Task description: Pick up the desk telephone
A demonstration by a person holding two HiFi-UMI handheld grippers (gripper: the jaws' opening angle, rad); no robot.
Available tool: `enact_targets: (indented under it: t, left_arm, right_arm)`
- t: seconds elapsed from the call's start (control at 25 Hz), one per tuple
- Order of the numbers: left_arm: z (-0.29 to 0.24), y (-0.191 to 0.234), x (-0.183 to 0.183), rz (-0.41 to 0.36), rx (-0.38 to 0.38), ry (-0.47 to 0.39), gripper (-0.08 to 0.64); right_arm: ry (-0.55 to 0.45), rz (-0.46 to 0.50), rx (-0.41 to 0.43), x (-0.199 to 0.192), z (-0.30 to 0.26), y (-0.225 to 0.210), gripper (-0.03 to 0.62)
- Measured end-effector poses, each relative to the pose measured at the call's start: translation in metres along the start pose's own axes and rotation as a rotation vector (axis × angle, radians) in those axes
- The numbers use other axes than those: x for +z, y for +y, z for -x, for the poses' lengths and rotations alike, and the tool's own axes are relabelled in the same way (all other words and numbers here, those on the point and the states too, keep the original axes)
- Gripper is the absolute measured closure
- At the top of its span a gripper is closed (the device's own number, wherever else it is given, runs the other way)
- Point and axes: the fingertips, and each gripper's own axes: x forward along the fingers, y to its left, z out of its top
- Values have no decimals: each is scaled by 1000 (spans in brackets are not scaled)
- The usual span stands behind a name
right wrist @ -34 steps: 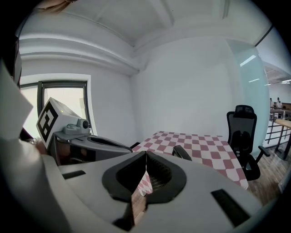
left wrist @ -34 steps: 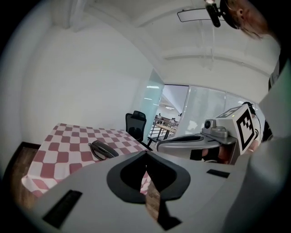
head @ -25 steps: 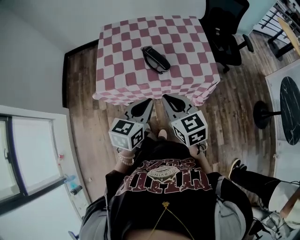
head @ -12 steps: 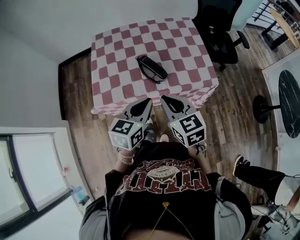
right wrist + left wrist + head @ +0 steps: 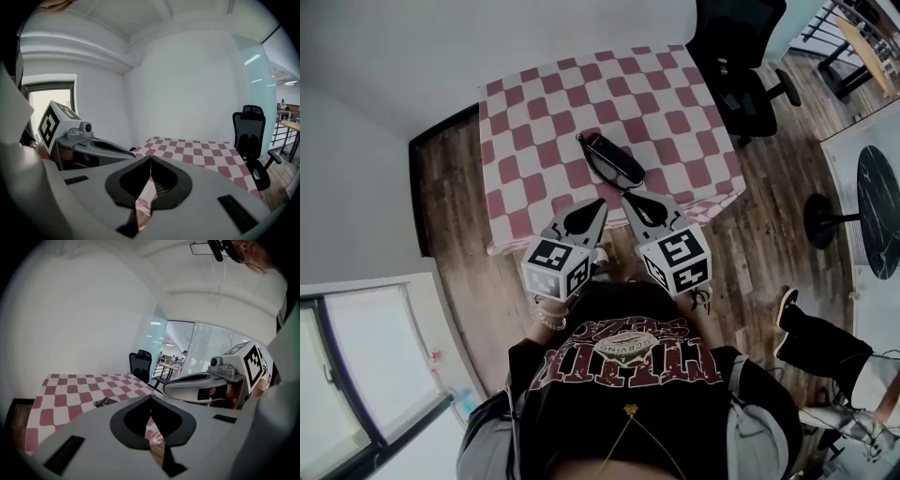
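Both grippers have pushed forward past the near edge of the checked tabletop [image 5: 521, 120], left gripper [image 5: 600, 201] and right gripper [image 5: 626, 198] side by side, each with its fingers pressed together on nothing. Just beyond their tips the desk telephone [image 5: 614, 159] lies untouched near the tabletop's middle. The reach looks nearly done, so the fingers need to spread next.

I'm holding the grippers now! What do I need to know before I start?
Left gripper: shut, empty, at the near edge of the checkered table.
Right gripper: shut, empty, close beside the left one.
Desk telephone: lying on the table just past both tips, not touched.
Done: nothing gripped or lifted.
Left: open the jaws, reach in, grip the telephone, lift it.
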Motion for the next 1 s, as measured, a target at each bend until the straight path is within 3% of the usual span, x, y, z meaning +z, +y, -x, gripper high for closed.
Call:
enact_targets:
  t: [0.72,1.0]
  left_arm:
    - [-23,54,18,-4,-97,35,552]
    - [-29,65,22,5,-87,44,552]
  right_arm:
    - [49,-47,-77,7,-58,-16,574]
    - [70,-57,-73,5,-67,-28,572]
